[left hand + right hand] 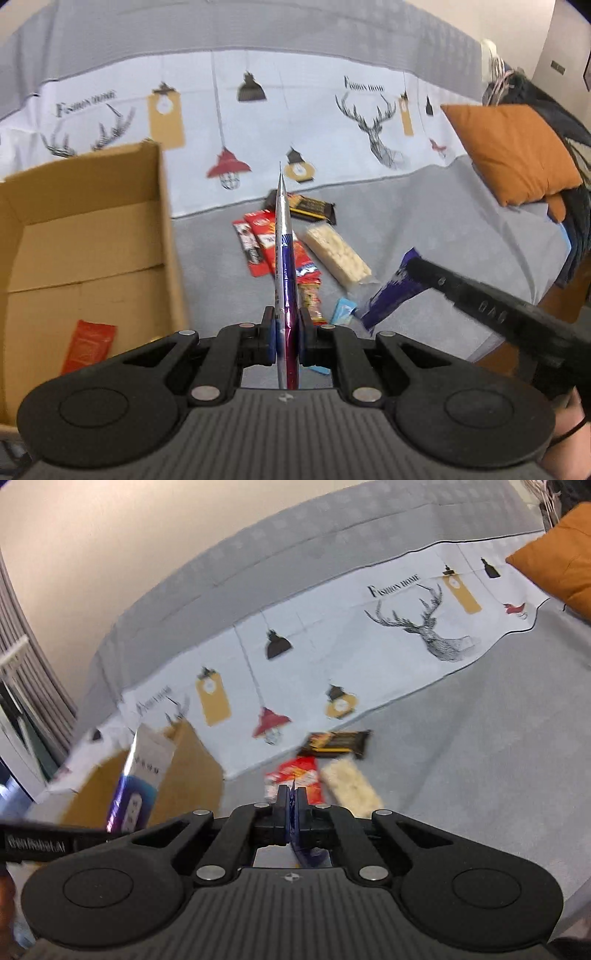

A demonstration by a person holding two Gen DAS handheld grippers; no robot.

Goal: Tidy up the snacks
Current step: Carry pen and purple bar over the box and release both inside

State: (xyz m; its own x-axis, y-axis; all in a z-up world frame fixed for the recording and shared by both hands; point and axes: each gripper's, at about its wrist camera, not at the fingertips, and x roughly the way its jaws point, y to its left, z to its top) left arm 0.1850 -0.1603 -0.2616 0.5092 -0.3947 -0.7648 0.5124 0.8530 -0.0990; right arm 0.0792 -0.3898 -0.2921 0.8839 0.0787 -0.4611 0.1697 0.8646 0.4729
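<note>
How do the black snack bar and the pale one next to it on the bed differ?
The black bar has a dark opaque wrapper with gold print; the pale bar shows whitish, lumpy contents. The black bar lies farther back, by the printed cloth's edge; the pale bar lies nearer, angled toward the right gripper. Both lie flat on the grey cover, outside the cardboard box.

The cardboard box [85, 240] stands open-topped on the left, one red packet [86, 345] on its floor. Snacks [295, 243] crowd the bed's [443, 229] middle; an orange pillow [513, 155] blocks the right.
</note>
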